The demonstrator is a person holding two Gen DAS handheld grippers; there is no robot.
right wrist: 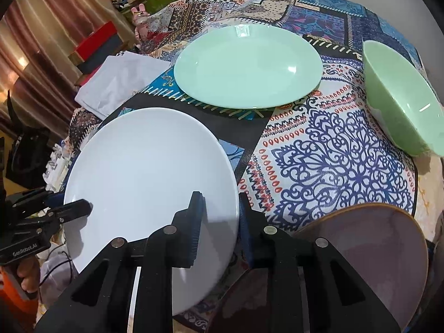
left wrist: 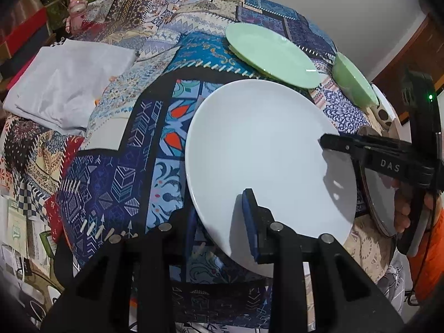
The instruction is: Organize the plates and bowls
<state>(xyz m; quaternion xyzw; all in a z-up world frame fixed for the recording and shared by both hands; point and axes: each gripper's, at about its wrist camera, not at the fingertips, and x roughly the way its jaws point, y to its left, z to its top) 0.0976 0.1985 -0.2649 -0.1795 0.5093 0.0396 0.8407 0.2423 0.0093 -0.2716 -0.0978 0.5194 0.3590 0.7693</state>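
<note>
Both grippers (left wrist: 219, 213) (right wrist: 219, 216) clench white plate (right wrist: 149, 183); green plate (right wrist: 247, 66), green bowl (right wrist: 402, 102) beyond

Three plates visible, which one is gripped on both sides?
The large white round plate: left gripper and right gripper each clamp its rim. The mint green plate and brown-rimmed plate lie ungripped.

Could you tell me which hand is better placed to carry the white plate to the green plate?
Probably the right: its tongs grip the round white plate nearest the round green plate.
</note>
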